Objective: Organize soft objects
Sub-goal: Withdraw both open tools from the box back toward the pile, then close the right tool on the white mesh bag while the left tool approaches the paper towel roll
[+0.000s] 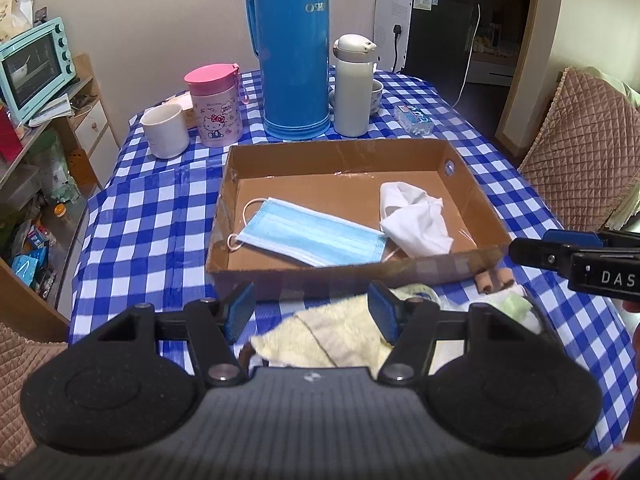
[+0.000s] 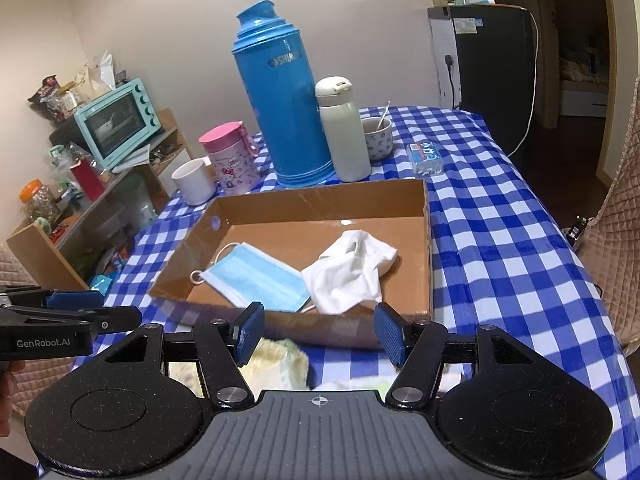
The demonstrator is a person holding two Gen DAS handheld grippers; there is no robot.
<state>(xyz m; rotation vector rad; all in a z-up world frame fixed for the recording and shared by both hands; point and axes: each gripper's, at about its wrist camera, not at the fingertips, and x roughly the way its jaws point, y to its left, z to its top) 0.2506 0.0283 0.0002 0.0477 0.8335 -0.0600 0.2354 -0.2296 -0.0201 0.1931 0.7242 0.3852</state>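
Note:
A shallow cardboard box (image 1: 344, 152) (image 2: 320, 202) lies on the checked table. Inside it rest a blue face mask (image 1: 312, 234) (image 2: 256, 278) and a crumpled white cloth (image 1: 416, 216) (image 2: 352, 270). In front of the box lies a pale yellow towel (image 1: 332, 340) (image 2: 276, 364), with a small white-and-green soft item (image 1: 512, 304) to its right. My left gripper (image 1: 312, 312) hovers open above the towel, nothing between its blue pads. My right gripper (image 2: 318, 334) is open and empty too, above the box's near wall. Each gripper shows at the edge of the other's view.
Behind the box stand a tall blue thermos (image 1: 292, 48), a white bottle (image 1: 352, 88), a pink cup (image 1: 216, 106), a white mug (image 1: 164, 130), a patterned cup (image 2: 378, 138) and a small clear box (image 1: 414, 118). Quilted chairs (image 1: 580, 152) flank the table. A shelf with an oven (image 1: 36, 66) stands left.

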